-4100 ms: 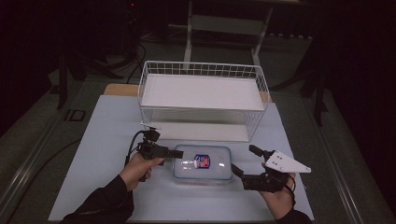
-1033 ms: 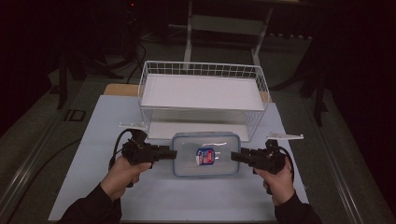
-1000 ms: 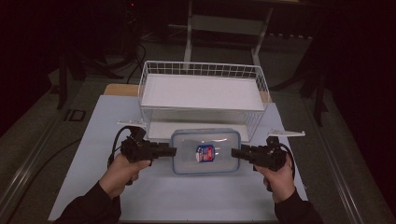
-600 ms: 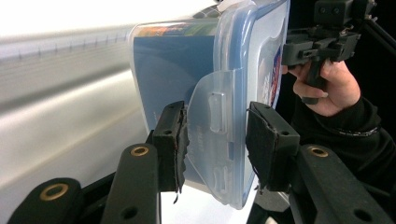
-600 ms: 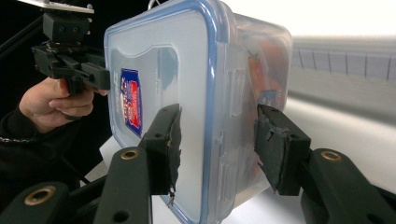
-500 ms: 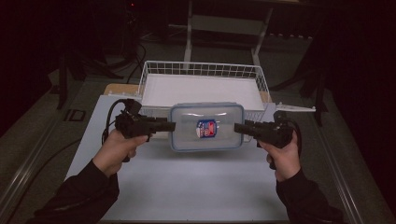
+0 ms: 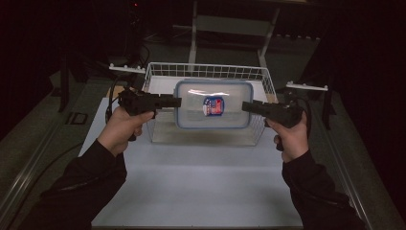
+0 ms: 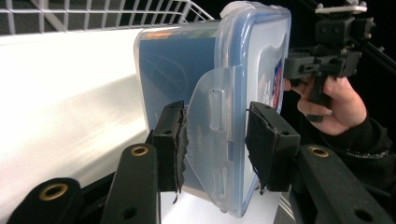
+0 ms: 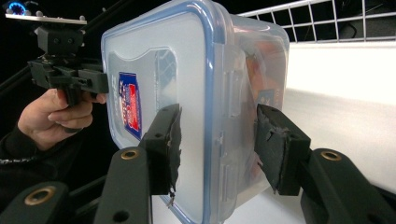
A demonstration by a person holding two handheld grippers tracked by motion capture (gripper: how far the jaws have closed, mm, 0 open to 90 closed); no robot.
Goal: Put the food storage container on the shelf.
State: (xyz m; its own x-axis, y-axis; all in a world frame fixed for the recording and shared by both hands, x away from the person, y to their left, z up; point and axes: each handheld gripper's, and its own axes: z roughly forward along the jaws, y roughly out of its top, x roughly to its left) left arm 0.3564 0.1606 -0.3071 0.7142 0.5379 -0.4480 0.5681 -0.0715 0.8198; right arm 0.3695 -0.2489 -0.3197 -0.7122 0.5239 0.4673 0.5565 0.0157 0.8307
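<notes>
Held up off the surface (image 7: 201, 191) between two grippers: a clear lidded box (image 7: 214, 104) with a blue seal rim and a small red-and-blue label on the lid. In the high view, box level with the near wall of the white wire basket (image 7: 158, 76), lid facing up toward the camera, basket just behind and below it. Left gripper (image 7: 175, 101) clamped on the box's left end; in the left gripper view (image 8: 215, 144), pads pressed on either side of the edge, the latch flap caught between them, box standing on edge there with the lid to the right. Right gripper (image 7: 247, 106) clamped on the box's right end; in the right gripper view (image 9: 215, 144), one pad flat against the lid, the other against the body by the latch. Each gripper held pistol-style by a hand in a dark sleeve, left hand (image 7: 119, 130) and right hand (image 7: 289, 136) well apart, both reaching in from the near side. White basket floor visible beyond the box in both gripper views.
</notes>
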